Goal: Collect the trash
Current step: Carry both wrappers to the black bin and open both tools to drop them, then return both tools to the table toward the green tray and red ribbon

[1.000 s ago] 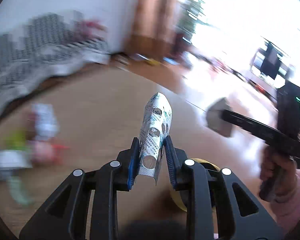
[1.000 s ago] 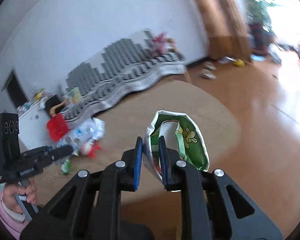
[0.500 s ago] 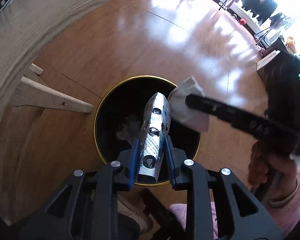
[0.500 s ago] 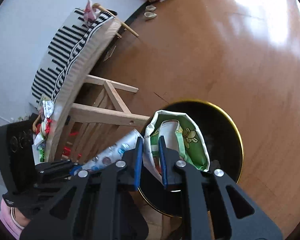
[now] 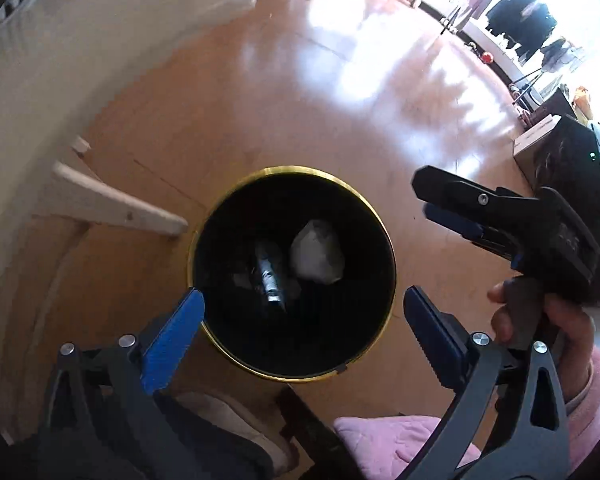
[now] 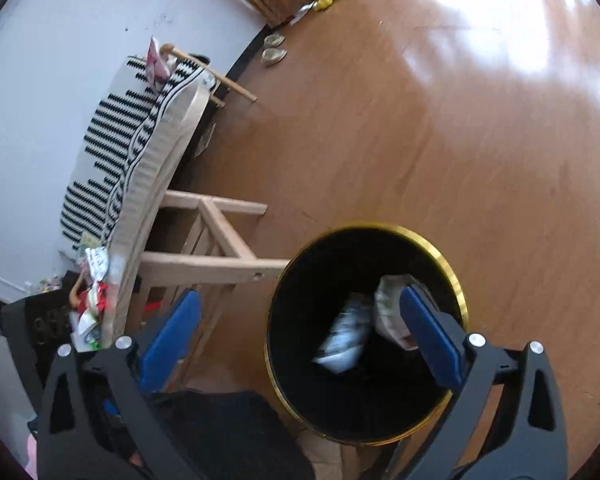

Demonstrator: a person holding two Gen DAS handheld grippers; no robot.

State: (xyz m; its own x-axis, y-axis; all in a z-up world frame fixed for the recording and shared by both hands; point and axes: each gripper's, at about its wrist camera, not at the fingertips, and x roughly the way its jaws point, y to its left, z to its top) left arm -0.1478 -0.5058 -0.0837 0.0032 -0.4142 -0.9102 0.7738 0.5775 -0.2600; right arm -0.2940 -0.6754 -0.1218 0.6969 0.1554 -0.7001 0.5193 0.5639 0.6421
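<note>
A black trash bin with a gold rim (image 5: 374,208) stands on the wooden floor; it also shows in the right wrist view (image 6: 458,288). Inside lie a silver blister pack (image 5: 269,276) and a crumpled white wrapper (image 5: 317,251); in the right wrist view both (image 6: 346,336) (image 6: 389,300) look blurred. My left gripper (image 5: 300,326) is open and empty above the bin. My right gripper (image 6: 300,336) is open and empty above the bin's left rim; it also shows in the left wrist view (image 5: 440,200).
A wooden table's edge (image 5: 100,52) and leg brace (image 5: 116,204) stand left of the bin. More trash (image 6: 94,300) lies on the tabletop by the wall. A black-and-white patterned cloth (image 6: 120,140) covers the table. Shoes (image 6: 274,54) lie far off.
Both grippers have opened over the bin. The blister pack left my left gripper and the green-and-white wrapper left my right gripper; both now lie in the bin.
</note>
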